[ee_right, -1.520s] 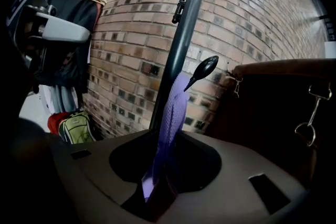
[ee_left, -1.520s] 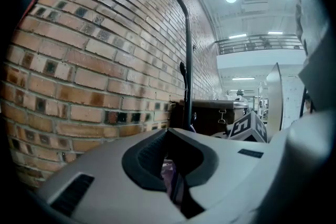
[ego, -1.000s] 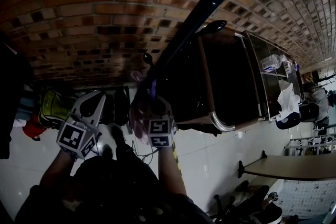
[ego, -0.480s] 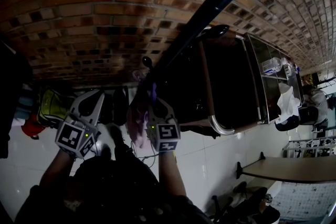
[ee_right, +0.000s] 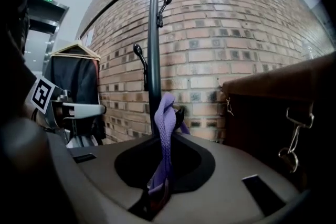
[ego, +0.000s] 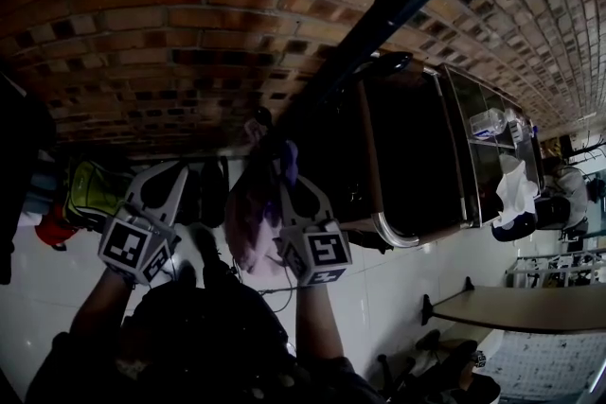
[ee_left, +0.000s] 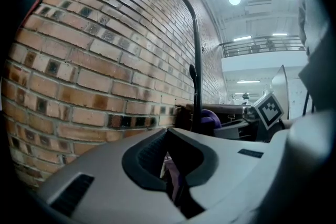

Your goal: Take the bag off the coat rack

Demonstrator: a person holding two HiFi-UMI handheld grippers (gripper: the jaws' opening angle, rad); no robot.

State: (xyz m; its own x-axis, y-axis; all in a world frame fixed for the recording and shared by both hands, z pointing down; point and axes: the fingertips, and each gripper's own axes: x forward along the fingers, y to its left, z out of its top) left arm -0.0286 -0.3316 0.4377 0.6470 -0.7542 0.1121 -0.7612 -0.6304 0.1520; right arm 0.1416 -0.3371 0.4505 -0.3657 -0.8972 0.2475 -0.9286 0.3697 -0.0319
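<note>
Head view is dark. The bag (ego: 248,227) reads only as a pale pink mass at the foot of the rack (ego: 379,9) pole, and its lower edge is lost against the person. Whether the strap (ee_right: 166,128) is on a hook cannot be told.

Both forearms extend toward the wall (ego: 142,14).
- Right gripper (ee_right: 156,198): jaws almost closed, clamped on the strap, beside the bag.
- Left gripper (ee_left: 173,192): apart from the bag, jaws nearly together. A pinkish sliver in the slit is unidentifiable.

Only the right gripper view shows a hanger (ee_right: 73,52) with a dark garment.
</note>
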